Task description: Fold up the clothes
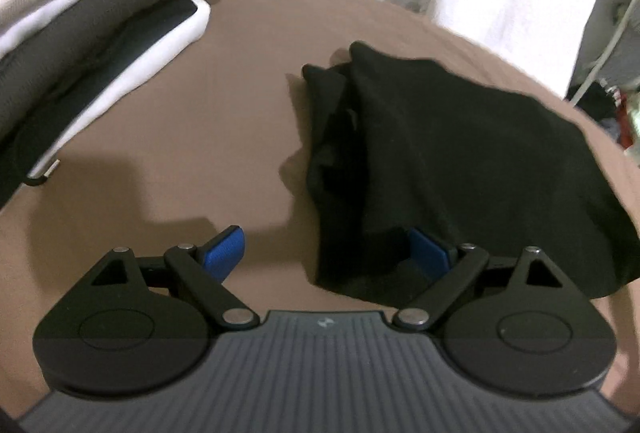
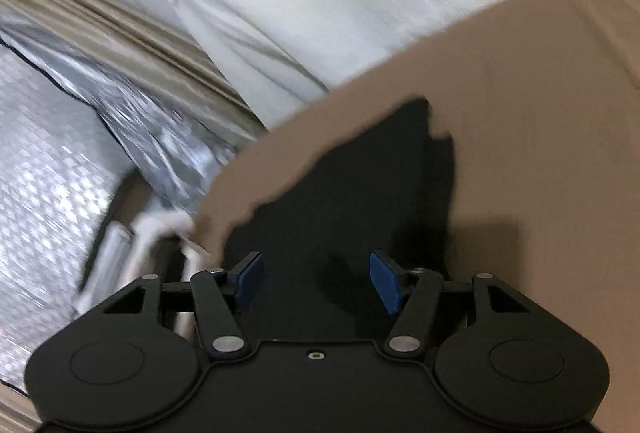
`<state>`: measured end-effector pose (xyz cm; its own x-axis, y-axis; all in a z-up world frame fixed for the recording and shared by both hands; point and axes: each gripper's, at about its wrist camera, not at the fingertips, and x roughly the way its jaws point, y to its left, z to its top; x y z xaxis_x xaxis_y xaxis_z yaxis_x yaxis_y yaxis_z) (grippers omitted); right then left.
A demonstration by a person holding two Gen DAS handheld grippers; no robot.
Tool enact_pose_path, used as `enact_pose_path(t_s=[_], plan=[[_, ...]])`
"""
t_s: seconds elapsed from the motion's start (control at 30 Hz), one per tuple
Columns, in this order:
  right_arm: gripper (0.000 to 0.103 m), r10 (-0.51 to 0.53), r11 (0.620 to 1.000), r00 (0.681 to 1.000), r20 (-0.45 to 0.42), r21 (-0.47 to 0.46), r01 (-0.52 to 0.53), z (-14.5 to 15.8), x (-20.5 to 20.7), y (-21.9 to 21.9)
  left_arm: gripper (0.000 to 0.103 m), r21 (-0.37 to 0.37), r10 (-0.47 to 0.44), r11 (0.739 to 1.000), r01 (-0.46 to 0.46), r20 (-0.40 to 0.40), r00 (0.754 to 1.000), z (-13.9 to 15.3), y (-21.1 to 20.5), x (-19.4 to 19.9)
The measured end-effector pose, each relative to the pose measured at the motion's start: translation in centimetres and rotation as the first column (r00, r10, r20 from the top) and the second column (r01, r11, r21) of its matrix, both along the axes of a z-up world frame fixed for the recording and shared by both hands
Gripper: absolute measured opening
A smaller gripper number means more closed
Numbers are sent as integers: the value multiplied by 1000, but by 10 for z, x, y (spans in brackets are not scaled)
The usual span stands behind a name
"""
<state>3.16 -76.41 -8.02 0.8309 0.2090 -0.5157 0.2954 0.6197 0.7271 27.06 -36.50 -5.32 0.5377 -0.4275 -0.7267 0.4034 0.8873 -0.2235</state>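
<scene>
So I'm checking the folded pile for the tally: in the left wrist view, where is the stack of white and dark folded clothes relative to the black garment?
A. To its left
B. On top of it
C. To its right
A: the stack of folded clothes lies left of the black garment, bare brown surface between them.

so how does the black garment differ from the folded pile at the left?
The black garment is one dark, loosely rumpled piece lying low on the brown surface. The folded pile is a taller stack of neat white, grey and dark layers. Both rest on that surface, apart from each other.
</scene>
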Motion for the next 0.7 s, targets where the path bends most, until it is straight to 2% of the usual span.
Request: enact_pose_path(t_s=[0.07,0.1,0.13,0.17,0.2,0.27,0.3,0.33,0.37,0.43,0.47,0.5,0.53,0.57,0.6,0.63,0.7], plan=[[64,32,999,997,-65,-35,-35,-6,7,6,90,0,9,1000,-9,75,997,1,1,-7],[55,51,997,994,-97,-51,-57,-10,9,9,90,21,23,999,-26,105,994,1,0,-8],[39,90,993,987,-133,-64,-100,-14,11,14,90,46,27,998,-32,123,992,2,0,-8],[6,150,984,974,-173,-75,-164,-19,12,20,90,69,19,997,-28,138,990,2,-1,-8],[2,186,972,959,-214,-102,-212,-21,12,28,90,89,12,996,-26,148,989,3,-1,-8],[2,193,945,936,-296,-202,-259,-19,7,47,90,115,-2,993,-16,157,988,4,-1,-9],[2,166,938,934,-318,-240,-248,-18,1,51,90,101,-21,995,6,152,988,5,-1,-6],[3,136,941,935,-326,-254,-226,-18,-6,52,90,73,-44,997,33,141,989,7,0,-2],[7,108,948,940,-322,-252,-195,-18,-13,51,90,29,-67,998,64,116,991,7,2,0],[10,61,967,956,-287,-219,-127,-16,-20,43,90,-74,-105,991,107,40,994,5,6,3],[17,45,972,962,-269,-211,-104,-13,-18,39,90,-120,-118,986,118,3,993,3,6,4],[28,27,975,968,-249,-209,-81,-10,-18,36,90,-160,-127,980,120,-33,991,-2,5,7],[34,16,976,973,-228,-206,-64,-9,-19,33,90,-190,-135,974,121,-62,989,-7,3,9],[46,10,978,978,-207,-203,-53,-9,-18,32,89,-201,-141,972,122,-83,987,-14,-1,11],[54,5,979,983,-186,-200,-42,-9,-18,30,87,-197,-143,973,121,-99,985,-22,-5,14],[56,-1,980,986,-164,-196,-32,-9,-18,28,85,-185,-143,975,121,-112,983,-30,-8,15],[56,10,985,986,-165,-168,-38,-19,-13,24,55,-159,-139,980,118,-128,982,-42,-12,17]])
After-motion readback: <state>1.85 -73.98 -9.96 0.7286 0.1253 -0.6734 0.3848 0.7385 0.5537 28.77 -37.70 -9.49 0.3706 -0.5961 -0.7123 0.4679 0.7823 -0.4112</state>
